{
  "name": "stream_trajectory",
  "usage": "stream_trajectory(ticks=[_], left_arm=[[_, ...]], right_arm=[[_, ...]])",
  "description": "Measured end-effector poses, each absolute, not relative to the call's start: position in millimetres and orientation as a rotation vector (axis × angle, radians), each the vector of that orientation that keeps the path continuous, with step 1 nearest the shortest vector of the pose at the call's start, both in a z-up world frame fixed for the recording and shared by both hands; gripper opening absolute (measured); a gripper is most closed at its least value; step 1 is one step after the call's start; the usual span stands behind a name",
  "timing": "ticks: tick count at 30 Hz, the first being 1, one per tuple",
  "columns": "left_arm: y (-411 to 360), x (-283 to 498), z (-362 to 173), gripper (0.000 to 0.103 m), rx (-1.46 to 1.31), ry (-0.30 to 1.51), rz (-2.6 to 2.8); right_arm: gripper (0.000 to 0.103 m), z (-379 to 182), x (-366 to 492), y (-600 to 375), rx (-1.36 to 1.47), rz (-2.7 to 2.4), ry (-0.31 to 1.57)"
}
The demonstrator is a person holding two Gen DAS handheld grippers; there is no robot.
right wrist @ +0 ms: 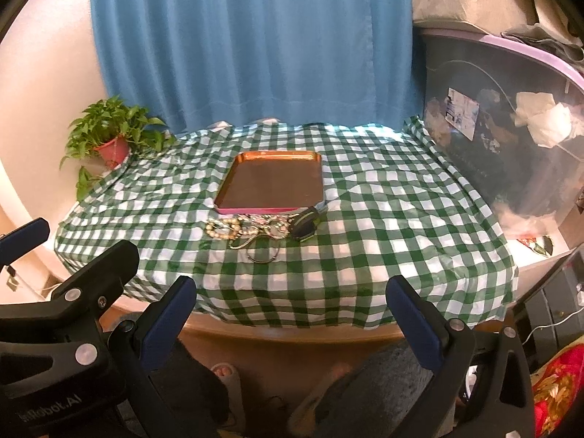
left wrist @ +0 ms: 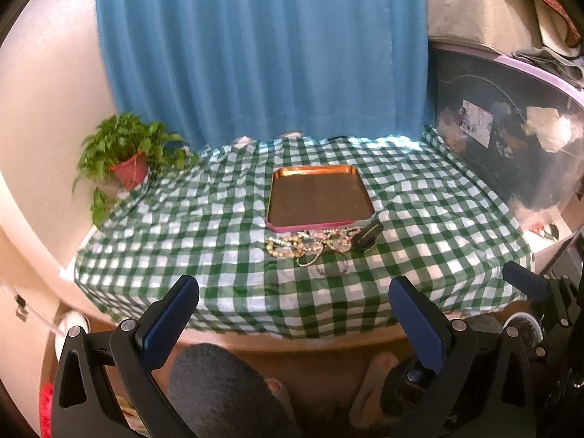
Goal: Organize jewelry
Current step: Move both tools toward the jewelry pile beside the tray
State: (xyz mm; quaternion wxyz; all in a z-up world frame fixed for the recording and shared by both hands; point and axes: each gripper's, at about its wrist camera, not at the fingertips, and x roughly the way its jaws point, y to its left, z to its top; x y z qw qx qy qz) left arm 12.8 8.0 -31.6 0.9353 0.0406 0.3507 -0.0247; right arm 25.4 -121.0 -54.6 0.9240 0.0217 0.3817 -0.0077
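Note:
A heap of jewelry (left wrist: 310,246) (right wrist: 248,231), with bead bracelets, chains and a thin bangle (left wrist: 332,268) (right wrist: 263,254), lies on the green checked tablecloth (left wrist: 219,226) (right wrist: 383,219). Just behind it sits a shallow copper tray with a pink rim (left wrist: 318,197) (right wrist: 272,182), nothing in it. A small black and green object (left wrist: 368,238) (right wrist: 306,223) rests at the heap's right end. My left gripper (left wrist: 294,294) and right gripper (right wrist: 292,294) hover open over the table's near edge, well short of the jewelry. Nothing is between either pair of fingers.
A potted green plant (left wrist: 126,153) (right wrist: 109,135) stands at the far left corner. A blue curtain (left wrist: 262,47) (right wrist: 255,43) hangs behind the table. A clear storage bin with a purple lid (left wrist: 511,146) (right wrist: 511,138) crowds the right side. Feet in slippers (right wrist: 224,370) show below.

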Motion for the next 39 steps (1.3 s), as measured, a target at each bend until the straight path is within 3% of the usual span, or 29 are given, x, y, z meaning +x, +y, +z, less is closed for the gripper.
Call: stream_trajectory(ticks=[14,18,26,29,31,36,39], left_arm=[[23.1,96.5,-147.8,0.103,0.042,0.776,-0.193],[41.3,139.2,-179.1,0.103,0.043,0.849,-0.188],[67.7,203.6,-213.3,0.101,-0.006,0.852,-0.255],[72.6,228.9,-225.1,0.087,-0.025,0.865,-0.286],[74.5,242.0,-231.8,0.060,-0.028,0.881,-0.294],[78.0,266.2,-244.3,0.048,-0.010,0.892,-0.295],[84.9,274.8,-253.8,0.038,-0.053,0.923,-0.296]], right_arm=[[0.098,-163.5,88.1,-138.7,0.085,0.147,0.780],[0.098,-181.7,110.2,-137.9,-0.014,0.174,0.752],[0.101,-210.1,174.6,-174.4,0.066,0.262,0.810],[0.101,-215.6,195.5,-180.6,0.063,0.270,0.797],[0.101,-221.2,208.1,-182.4,0.076,0.283,0.794],[0.094,-240.8,221.5,-178.6,0.100,0.346,0.816],[0.070,-249.6,225.3,-178.2,0.116,0.363,0.837]])
